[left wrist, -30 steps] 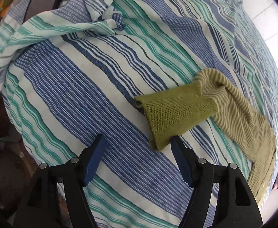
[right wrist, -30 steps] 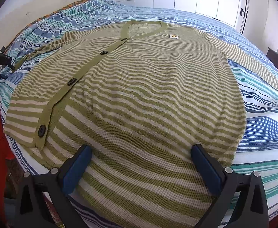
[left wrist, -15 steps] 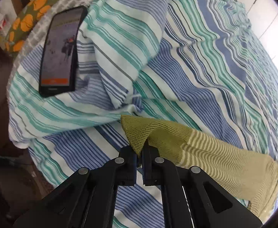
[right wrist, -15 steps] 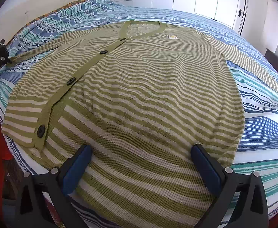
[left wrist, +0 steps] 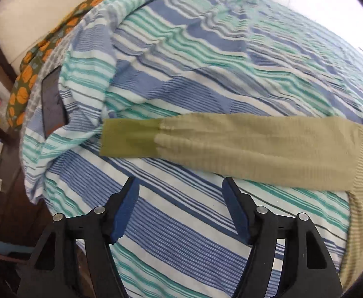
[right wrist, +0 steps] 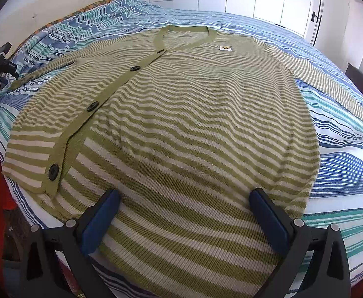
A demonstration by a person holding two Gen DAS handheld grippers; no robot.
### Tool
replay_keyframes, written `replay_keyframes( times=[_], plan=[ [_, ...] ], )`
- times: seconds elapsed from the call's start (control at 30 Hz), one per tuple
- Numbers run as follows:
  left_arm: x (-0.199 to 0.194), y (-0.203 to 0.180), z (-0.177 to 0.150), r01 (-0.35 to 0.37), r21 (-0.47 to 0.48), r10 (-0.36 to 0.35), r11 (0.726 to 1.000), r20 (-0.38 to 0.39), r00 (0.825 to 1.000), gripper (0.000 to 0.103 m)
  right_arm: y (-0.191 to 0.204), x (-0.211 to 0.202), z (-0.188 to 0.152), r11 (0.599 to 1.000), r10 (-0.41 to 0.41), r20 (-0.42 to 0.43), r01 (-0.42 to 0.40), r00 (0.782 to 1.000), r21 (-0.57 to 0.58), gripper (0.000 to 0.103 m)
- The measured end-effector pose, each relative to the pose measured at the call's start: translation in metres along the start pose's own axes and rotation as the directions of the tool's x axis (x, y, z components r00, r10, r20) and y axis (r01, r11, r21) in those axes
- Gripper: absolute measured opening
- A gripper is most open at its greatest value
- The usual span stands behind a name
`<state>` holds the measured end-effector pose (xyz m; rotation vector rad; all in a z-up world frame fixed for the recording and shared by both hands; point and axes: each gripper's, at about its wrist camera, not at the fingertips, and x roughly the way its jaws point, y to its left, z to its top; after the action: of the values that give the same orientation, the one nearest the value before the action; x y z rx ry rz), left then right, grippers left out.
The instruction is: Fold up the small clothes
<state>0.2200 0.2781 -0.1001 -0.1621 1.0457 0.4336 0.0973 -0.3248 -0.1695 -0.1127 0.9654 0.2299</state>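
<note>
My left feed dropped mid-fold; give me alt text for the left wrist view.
The open left claw hovers over a striped bedsheet, just short of a green cardigan sleeve lying flat and straight across the view, cuff at the left. A dark phone lies beyond the cuff, partly under a sheet fold.

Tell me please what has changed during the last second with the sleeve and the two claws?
The left claw shut on the sleeve cuff, pulled the sleeve out straight across the bedspread, then opened and let go. The right claw stayed open over the cardigan hem.
</note>
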Motion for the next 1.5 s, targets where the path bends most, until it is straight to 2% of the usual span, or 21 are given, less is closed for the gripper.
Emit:
replay_keyframes(
  times=[0.03,0.07,0.17,0.23,0.3,0.33,0.37,0.4,0.43,0.47,0.53,0.67,1.07,1.37,1.5],
  plan=[
    [-0.012,-0.025,-0.012,0.092,0.041,-0.093,0.995,0.017,0.996,0.088,0.000,0.000,0.000,1.000,0.001,0.001,-0.001,1.000,0.000,0.103],
    [-0.022,-0.054,-0.021,0.179,0.089,-0.183,0.980,0.031,0.983,0.091,0.000,0.000,0.000,1.000,0.001,0.002,-0.001,1.000,0.000,0.103],
    [-0.031,-0.143,-0.044,0.315,0.240,-0.331,0.918,0.028,0.943,0.095,0.000,0.000,0.000,1.000,0.000,0.002,0.000,1.000,0.001,0.103],
    [-0.024,-0.194,-0.051,0.335,0.361,-0.362,0.870,0.008,0.932,0.095,0.000,0.000,0.000,1.000,-0.003,0.003,0.003,1.000,0.000,0.103],
    [-0.001,-0.222,-0.058,0.311,0.439,-0.346,0.843,0.000,0.938,0.098,0.001,-0.001,-0.001,1.000,-0.006,0.002,0.006,1.000,-0.001,0.103],
    [0.019,-0.232,-0.062,0.285,0.476,-0.310,0.832,-0.027,0.950,0.103,0.001,-0.001,-0.001,1.000,-0.008,0.003,0.008,1.000,-0.002,0.103],
    [0.037,-0.240,-0.072,0.266,0.512,-0.274,0.817,-0.062,0.960,0.103,0.001,-0.001,-0.001,1.000,-0.009,0.005,0.009,1.000,-0.003,0.103],
    [0.043,-0.240,-0.077,0.287,0.518,-0.310,0.806,-0.044,0.950,0.103,0.002,-0.001,-0.002,1.000,-0.011,0.008,0.011,1.000,-0.004,0.103],
    [0.039,-0.235,-0.078,0.298,0.499,-0.348,0.814,0.009,0.937,0.103,0.002,-0.001,-0.002,1.000,-0.011,0.011,0.011,1.000,-0.005,0.103],
    [0.038,-0.234,-0.077,0.293,0.491,-0.348,0.820,0.022,0.937,0.103,0.003,0.000,-0.002,1.000,-0.013,0.013,0.013,1.000,-0.006,0.103],
    [0.034,-0.236,-0.078,0.279,0.507,-0.338,0.815,0.026,0.941,0.103,0.004,0.000,-0.003,1.000,-0.018,0.007,0.018,1.000,-0.006,0.103],
    [0.038,-0.230,-0.074,0.327,0.480,-0.377,0.814,0.007,0.926,0.103,0.004,0.001,0.000,1.000,-0.019,-0.010,0.019,1.000,0.000,0.103],
    [0.041,-0.232,-0.078,0.320,0.484,-0.372,0.814,0.012,0.928,0.103,0.006,0.005,0.004,0.999,-0.052,-0.037,0.052,0.998,0.012,0.103],
    [0.040,-0.232,-0.077,0.319,0.484,-0.371,0.814,0.011,0.929,0.103,0.008,0.009,0.011,0.996,-0.080,-0.103,0.084,0.991,0.033,0.103],
    [0.040,-0.232,-0.077,0.320,0.484,-0.371,0.815,0.011,0.929,0.103,0.008,0.008,0.008,0.996,-0.079,-0.088,0.083,0.993,0.041,0.103]
  ],
)
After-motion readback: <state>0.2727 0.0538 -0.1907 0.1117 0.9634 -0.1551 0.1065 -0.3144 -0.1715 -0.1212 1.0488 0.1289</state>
